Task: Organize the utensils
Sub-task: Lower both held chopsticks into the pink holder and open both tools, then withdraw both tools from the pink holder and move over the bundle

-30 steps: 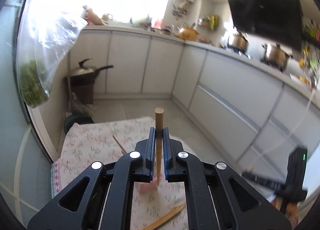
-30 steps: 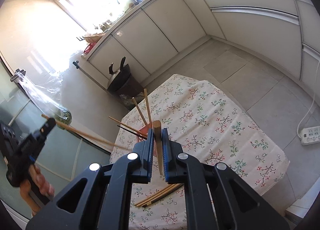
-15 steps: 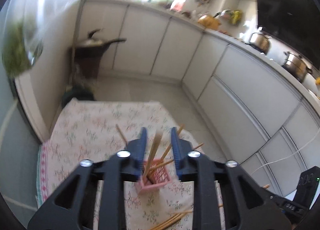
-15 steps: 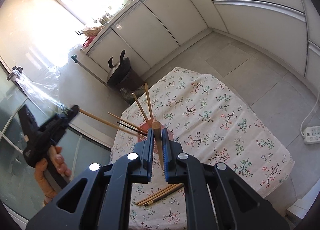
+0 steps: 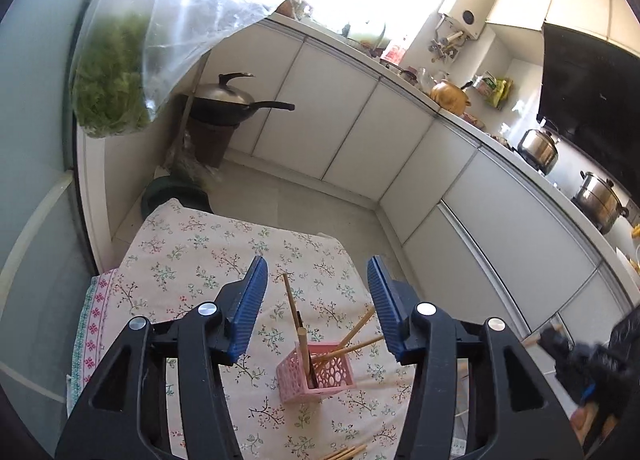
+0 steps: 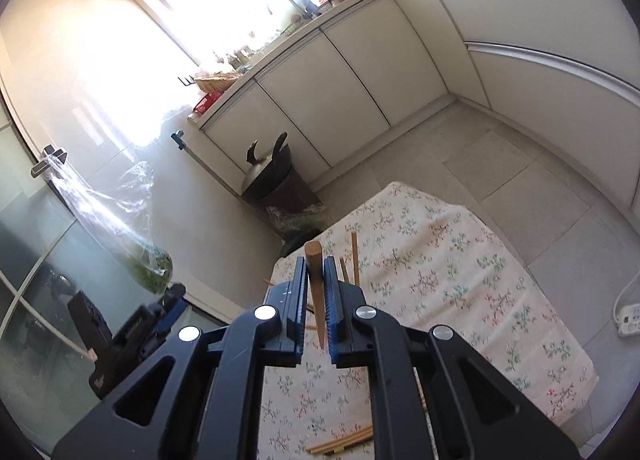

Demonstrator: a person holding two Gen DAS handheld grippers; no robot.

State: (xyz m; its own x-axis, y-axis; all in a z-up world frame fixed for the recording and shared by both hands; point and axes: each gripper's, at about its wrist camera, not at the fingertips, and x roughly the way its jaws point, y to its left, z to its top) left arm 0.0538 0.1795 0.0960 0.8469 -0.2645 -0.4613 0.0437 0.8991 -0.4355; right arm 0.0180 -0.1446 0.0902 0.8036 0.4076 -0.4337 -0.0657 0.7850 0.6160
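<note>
Left gripper (image 5: 316, 304): its blue jaws have just been opening and now stand apart, with nothing pressed between them.
Pink basket (image 5: 316, 374): seen from the left wrist, it stands on the flowered tablecloth (image 5: 192, 260), near the right edge of the tabletop.
Chopsticks in the basket (image 5: 304, 352): several lean out of it at different tilts.
Loose chopsticks (image 5: 344, 453): lying flat near the tabletop's near edge.
Right gripper (image 6: 316, 288): closed tight on one brown chopstick (image 6: 314, 272), thick end up.
Other sticks (image 6: 354, 256): from the right wrist, their tips poke up just behind the jaws.
More chopsticks (image 6: 340, 442): flat on the cloth below.
Left gripper again (image 6: 132, 336): low at the left of this view.
</note>
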